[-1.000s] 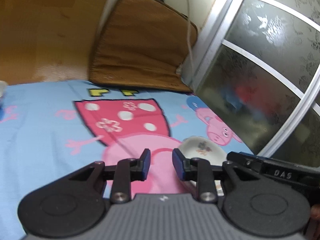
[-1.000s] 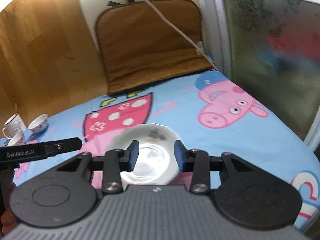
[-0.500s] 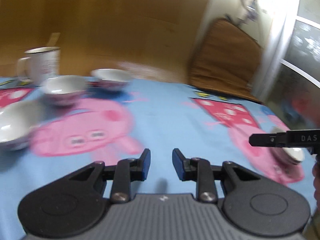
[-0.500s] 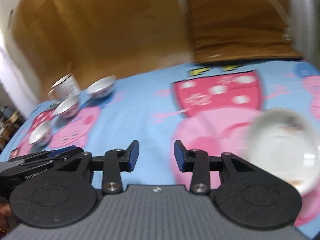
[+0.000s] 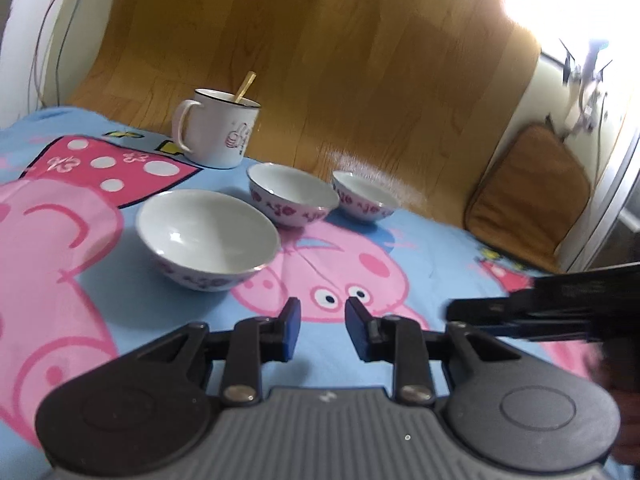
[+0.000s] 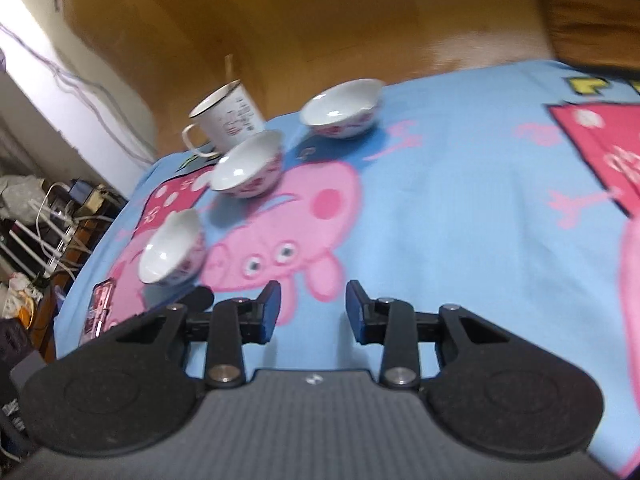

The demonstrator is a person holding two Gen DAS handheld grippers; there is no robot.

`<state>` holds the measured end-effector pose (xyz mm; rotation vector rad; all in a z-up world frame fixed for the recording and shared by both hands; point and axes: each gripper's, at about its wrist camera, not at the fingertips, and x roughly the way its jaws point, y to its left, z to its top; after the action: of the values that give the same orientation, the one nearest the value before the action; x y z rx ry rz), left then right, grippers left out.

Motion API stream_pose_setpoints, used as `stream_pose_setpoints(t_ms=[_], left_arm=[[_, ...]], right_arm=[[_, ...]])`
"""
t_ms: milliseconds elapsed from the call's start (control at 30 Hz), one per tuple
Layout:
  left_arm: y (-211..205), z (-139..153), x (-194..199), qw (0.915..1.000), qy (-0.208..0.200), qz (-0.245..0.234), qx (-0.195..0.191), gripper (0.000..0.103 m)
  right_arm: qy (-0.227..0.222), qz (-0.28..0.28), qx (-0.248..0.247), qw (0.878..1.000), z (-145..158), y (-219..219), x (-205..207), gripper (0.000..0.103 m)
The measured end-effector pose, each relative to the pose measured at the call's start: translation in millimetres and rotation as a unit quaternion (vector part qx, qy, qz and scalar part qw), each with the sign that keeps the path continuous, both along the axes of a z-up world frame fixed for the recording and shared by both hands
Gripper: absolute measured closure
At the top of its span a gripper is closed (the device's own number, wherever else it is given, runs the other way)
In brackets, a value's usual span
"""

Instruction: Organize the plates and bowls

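Three white bowls with pink flower patterns sit on the blue cartoon cloth. In the left wrist view the nearest bowl (image 5: pixel 208 244) is ahead and left of my left gripper (image 5: pixel 322 312), with a middle bowl (image 5: pixel 292 198) and a far bowl (image 5: pixel 364 196) behind it. My left gripper is open and empty. In the right wrist view the same bowls show as near (image 6: pixel 172 254), middle (image 6: pixel 248 168) and far (image 6: pixel 340 110). My right gripper (image 6: pixel 312 306) is open and empty, above the cloth. The plate is out of view.
A white enamel mug (image 5: pixel 216 132) with a stick in it stands behind the bowls, also seen in the right wrist view (image 6: pixel 228 120). A wooden wall panel (image 5: pixel 320 60) backs the table. A brown cushion (image 5: pixel 528 196) leans at the right. Clutter and cables (image 6: pixel 40 220) lie beyond the left edge.
Both grippers have swung left, away from the white plate and the glass door, to face the three bowls and the mug. Both stay open and empty.
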<state>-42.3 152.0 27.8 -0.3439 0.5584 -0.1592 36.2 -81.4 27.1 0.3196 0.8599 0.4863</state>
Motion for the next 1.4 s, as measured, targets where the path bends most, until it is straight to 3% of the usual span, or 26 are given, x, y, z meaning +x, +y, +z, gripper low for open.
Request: stream_pose_setpoints(t_ms=[100,200,267,400,500,533,600,633,700,833,1033,1400], left_arm=[[22.3,15.9,-12.4,0.9991,-0.027,0.031,-0.012,0.076],[46.0,31.3,-12.6,0.9938,-0.040,0.101,0.023,0.075],[58.0,32.6,-3.1,0.9904,-0.025,0.131,0.036,0.075],[85.1,19.3,19.9,0.9904,0.012,0.135,0.029,0.064],[86.2,6.5,32.2,0.9918,0.032,0.119,0.034,0.063],[84.1,1.9,34.9,0.9931,0.039,0.107,0.031,0.067],[77.9,-5.6,41.3,0.9962,0.045,0.070,0.024,0.076],[73.8,-8.0,40.7,0.9962,0.044,0.069,0.032,0.081],[65.7,-9.3,38.8,0.9966,0.044,0.061,0.034,0.086],[47.5,-7.5,39.5,0.9983,0.050,0.028,-0.008,0.090],[-36.9,-1.0,57.7,0.9969,0.049,-0.062,0.004,0.090],[-204.5,4.1,82.0,0.9733,0.057,-0.221,0.025,0.088]], right_arm=[[0.006,0.031,0.004,1.000,7.0,27.6,11.3,0.065],[0.001,0.061,0.001,0.998,13.4,59.7,19.3,0.065],[-0.006,0.076,0.002,0.997,16.2,77.8,23.5,0.065],[-0.022,0.078,-0.006,0.997,15.4,107.0,35.8,0.063],[-0.018,0.075,-0.017,0.997,5.5,123.3,48.7,0.065],[-0.006,0.077,-0.016,0.997,0.3,124.6,51.9,0.066],[0.020,0.083,-0.007,0.996,-10.5,125.7,55.7,0.089],[0.021,0.076,-0.008,0.997,-13.1,123.8,54.3,0.090],[0.011,0.066,-0.005,0.998,-12.2,114.2,48.2,0.091],[-0.009,0.035,0.007,0.999,-6.3,75.3,31.6,0.093],[-0.044,-0.044,-0.005,0.998,-1.3,-3.1,3.2,0.093],[-0.094,-0.210,-0.037,0.972,1.7,-138.8,-55.2,0.093]])
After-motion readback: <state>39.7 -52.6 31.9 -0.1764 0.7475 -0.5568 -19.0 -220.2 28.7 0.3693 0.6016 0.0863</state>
